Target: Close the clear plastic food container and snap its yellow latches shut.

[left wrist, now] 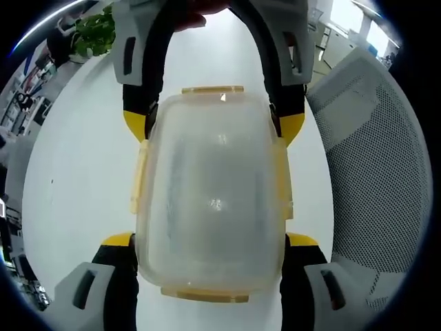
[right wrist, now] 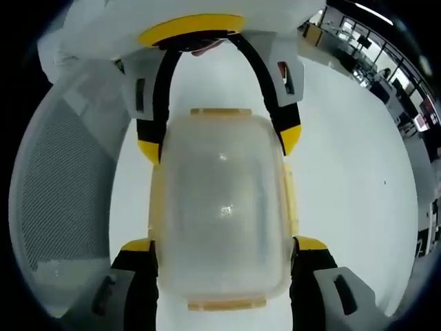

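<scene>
Clear, frosted rounded-rectangular container (left wrist: 213, 200) with yellow latches (left wrist: 140, 179) sits on the smooth white worktop (left wrist: 76, 158). Left hand-held gripper (left wrist: 210, 248) and right hand-held gripper (right wrist: 224, 252) each clamp its opposite ends, jaws spread wide.

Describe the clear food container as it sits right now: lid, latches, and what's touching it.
The food container is a rounded-rectangular box of cloudy clear plastic, its lid on top. Yellow latches run along all four edges; whether they are snapped cannot be told. It rests on a white table beside a mesh chair. The left gripper brackets one end and the right gripper the opposite end, jaws against its sides.
</scene>
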`<state>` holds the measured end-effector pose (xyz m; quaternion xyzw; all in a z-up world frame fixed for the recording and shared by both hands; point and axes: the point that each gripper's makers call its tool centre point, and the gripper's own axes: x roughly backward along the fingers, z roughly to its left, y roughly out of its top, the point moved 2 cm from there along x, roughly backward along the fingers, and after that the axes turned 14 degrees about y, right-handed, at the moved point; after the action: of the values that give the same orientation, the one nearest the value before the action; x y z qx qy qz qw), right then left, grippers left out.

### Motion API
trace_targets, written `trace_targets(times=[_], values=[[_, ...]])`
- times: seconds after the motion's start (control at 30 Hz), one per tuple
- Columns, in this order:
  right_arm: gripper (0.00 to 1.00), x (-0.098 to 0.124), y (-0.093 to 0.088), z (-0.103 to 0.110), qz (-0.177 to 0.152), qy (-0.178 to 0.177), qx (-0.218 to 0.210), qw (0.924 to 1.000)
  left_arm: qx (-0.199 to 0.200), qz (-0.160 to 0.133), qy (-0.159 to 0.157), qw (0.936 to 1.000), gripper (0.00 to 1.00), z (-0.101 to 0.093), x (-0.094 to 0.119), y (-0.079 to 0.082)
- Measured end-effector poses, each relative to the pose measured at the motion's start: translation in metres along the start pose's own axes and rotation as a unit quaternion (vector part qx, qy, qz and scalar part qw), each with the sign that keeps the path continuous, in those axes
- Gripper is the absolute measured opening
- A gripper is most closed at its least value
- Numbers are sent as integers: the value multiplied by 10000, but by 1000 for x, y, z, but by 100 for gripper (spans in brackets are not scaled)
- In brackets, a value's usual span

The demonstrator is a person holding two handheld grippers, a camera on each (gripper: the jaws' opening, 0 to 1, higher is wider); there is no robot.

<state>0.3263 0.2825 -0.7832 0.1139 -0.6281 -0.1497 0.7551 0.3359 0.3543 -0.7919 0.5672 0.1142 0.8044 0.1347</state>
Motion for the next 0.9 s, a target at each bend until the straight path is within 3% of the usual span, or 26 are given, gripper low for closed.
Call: trace_targets(times=[0.9], values=[[80,-13,31,-4,4,-22,-77,10000,-51,-81,10,10000,87,5,8,-31]])
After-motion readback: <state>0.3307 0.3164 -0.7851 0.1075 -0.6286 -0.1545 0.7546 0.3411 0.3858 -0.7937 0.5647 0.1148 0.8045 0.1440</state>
